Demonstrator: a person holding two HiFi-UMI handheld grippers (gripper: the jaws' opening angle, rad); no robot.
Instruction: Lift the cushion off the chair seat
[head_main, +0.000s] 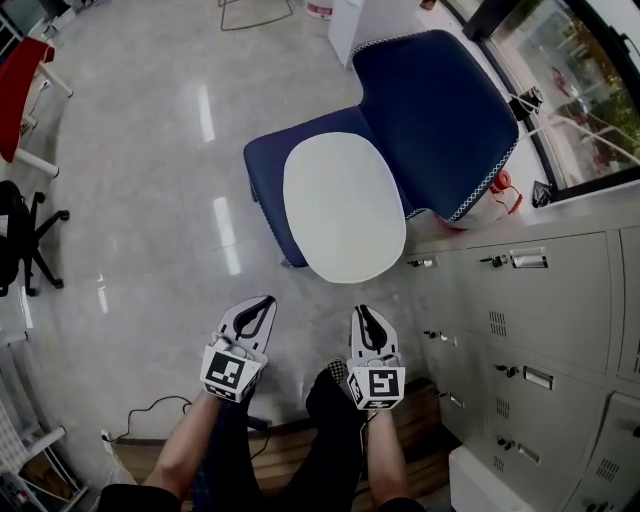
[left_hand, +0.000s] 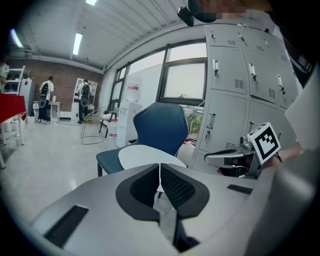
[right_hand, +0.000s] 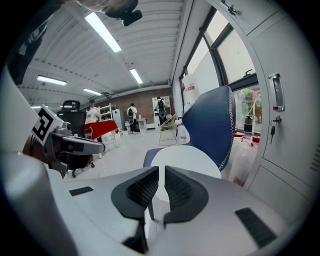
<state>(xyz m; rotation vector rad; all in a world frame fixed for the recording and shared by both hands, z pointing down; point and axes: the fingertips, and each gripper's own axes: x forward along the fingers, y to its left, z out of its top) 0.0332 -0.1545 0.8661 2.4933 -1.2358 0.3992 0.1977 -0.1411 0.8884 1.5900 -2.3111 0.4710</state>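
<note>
A white oval cushion (head_main: 343, 207) lies flat on the seat of a dark blue chair (head_main: 440, 110). Both grippers hang side by side in front of the chair's near edge, apart from the cushion. My left gripper (head_main: 266, 301) has its jaws pressed together with nothing between them. My right gripper (head_main: 362, 311) is also shut and empty. In the left gripper view the closed jaws of the left gripper (left_hand: 160, 168) point at the cushion (left_hand: 145, 155), with the chair back (left_hand: 162, 127) behind it. In the right gripper view the right gripper (right_hand: 161, 171) faces the cushion (right_hand: 192, 156) and the chair back (right_hand: 212, 122).
Grey lockers (head_main: 530, 310) line the right side, close to the chair. A red-topped bottle (head_main: 500, 184) stands between chair and lockers. A black office chair (head_main: 20, 240) and a red table (head_main: 25, 70) stand at far left. A cable (head_main: 150, 408) lies on the floor.
</note>
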